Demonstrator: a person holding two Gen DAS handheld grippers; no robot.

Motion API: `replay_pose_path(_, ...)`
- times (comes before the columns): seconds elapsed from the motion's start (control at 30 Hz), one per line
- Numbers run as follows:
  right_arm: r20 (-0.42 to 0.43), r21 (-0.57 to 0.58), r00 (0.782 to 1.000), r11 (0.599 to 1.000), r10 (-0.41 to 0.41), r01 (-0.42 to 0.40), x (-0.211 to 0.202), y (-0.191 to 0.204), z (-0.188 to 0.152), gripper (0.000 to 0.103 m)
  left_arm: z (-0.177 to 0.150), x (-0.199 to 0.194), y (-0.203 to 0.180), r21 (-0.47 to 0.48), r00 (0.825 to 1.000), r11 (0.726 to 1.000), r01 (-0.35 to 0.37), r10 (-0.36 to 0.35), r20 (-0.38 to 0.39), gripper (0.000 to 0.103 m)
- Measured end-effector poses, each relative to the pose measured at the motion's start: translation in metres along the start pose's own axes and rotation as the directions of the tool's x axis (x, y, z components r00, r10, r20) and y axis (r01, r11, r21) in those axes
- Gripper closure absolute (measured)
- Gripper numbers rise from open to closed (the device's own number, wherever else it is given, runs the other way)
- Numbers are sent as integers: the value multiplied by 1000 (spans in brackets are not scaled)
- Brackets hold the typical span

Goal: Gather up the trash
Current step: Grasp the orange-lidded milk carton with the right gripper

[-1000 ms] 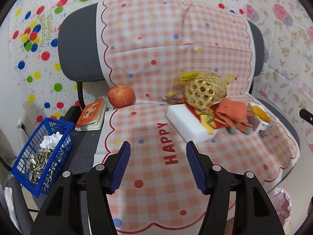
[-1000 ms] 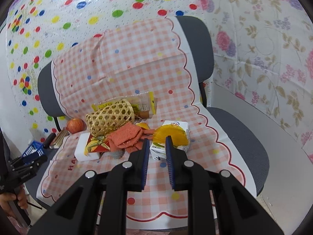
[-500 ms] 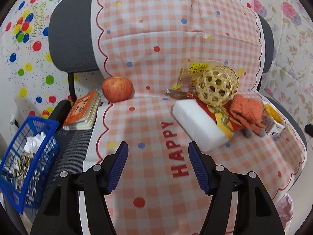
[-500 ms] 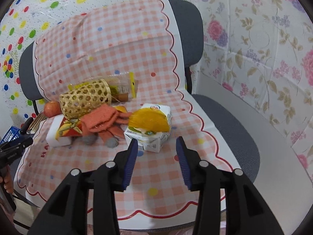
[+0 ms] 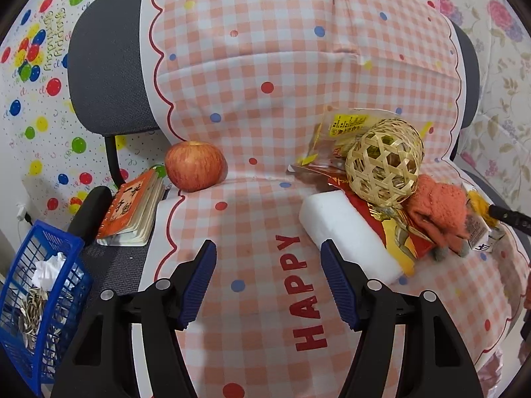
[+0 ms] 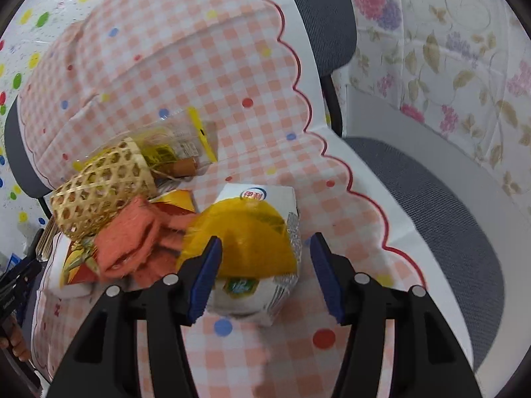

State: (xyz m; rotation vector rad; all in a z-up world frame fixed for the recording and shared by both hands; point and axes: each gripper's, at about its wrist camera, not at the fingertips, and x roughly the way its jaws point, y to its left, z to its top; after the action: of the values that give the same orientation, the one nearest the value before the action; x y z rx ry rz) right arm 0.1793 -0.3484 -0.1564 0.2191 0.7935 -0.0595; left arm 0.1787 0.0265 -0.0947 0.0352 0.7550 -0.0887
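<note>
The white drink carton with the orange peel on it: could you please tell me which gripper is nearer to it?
Right. The right gripper straddles the drink carton, jaws opening. The left gripper hovers over bare cloth, well left of the carton.

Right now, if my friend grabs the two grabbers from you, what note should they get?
Left gripper: open, empty, over the checked cloth.
Right gripper: jaws opening, the milk carton with the orange peel on top sits between them, not pinched yet.
Things: the carton lies beside the orange glove, woven basket and snack wrapper; apple and notebook sit near the chair's other side.
Done: the blue bin already holds crumpled paper and seed shells.
Left: grip the carton, carry it to the bin, then probably the wrappers.
</note>
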Motion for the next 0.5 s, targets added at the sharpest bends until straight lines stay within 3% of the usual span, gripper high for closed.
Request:
replay_pose_path(0.07, -8, 25, 1000, 999, 27, -27, 4, -4, -3, 59, -2, 1, -1, 3, 1000, 1000, 6, -6, -4, 37)
replay_pose_path(0.17, 7, 15, 1000, 1000, 10, -11, -1, -1, -4, 90, -5, 2, -2, 5, 1000, 1000, 10, -10, -15, 37)
replay_pose_path(0.2, 8, 14, 1000, 1000, 12, -12, -3, 0, -4, 94, -6, 1, -2, 4, 1000, 1000, 12, -12, -17, 37)
replay_pose_path(0.3, 31, -18, 1000, 1000, -4, 4, -13, 5, -2, 101, -7, -2, -3, 7, 1000, 1000, 12, -11, -15, 37)
replay_pose_path(0.5, 140, -55, 990, 998, 8, 0, -60, 15, 3, 101, -10, -11, -8, 20, 1000, 999, 25, -25, -4, 35)
